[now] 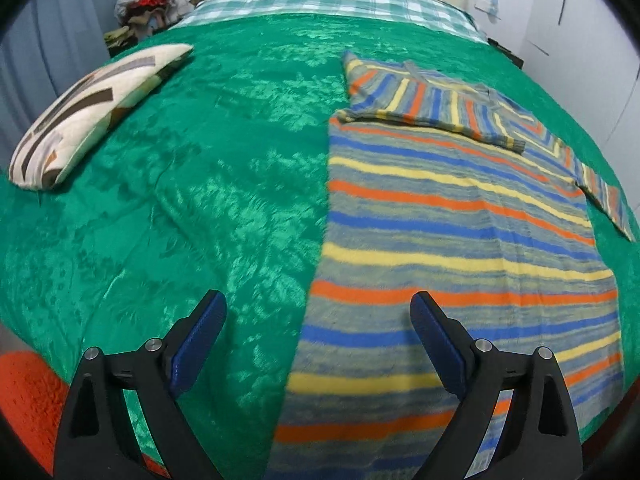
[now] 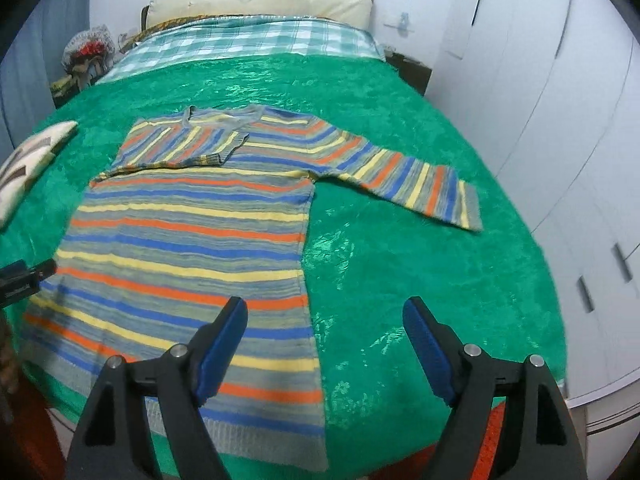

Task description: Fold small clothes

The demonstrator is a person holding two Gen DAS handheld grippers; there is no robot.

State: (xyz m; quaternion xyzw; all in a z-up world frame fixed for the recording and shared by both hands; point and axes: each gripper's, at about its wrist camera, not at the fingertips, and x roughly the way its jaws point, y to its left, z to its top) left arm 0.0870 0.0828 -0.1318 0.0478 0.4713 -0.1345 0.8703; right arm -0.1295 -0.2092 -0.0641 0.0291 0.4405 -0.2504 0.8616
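Note:
A striped sweater [image 2: 188,236] in grey, blue, yellow and orange lies flat on the green bedspread [image 2: 400,260]. Its left sleeve [image 2: 192,146] is folded across the chest. Its right sleeve [image 2: 408,180] stretches out over the bedspread. In the left wrist view the sweater [image 1: 460,240] fills the right half. My left gripper [image 1: 318,312] hovers open over the sweater's left edge near the hem, holding nothing. My right gripper [image 2: 324,318] hovers open over the sweater's right edge near the hem, with nothing between its fingers. Part of the left gripper [image 2: 24,278] shows at the left edge of the right wrist view.
A patterned cushion [image 1: 92,112] lies on the bed's left side. A checked sheet [image 2: 240,44] and a cream pillow [image 2: 260,0] sit at the head. White wardrobe doors [image 2: 560,120] stand close on the right. A bundle of items [image 1: 144,4] sits beyond the bed's far left corner.

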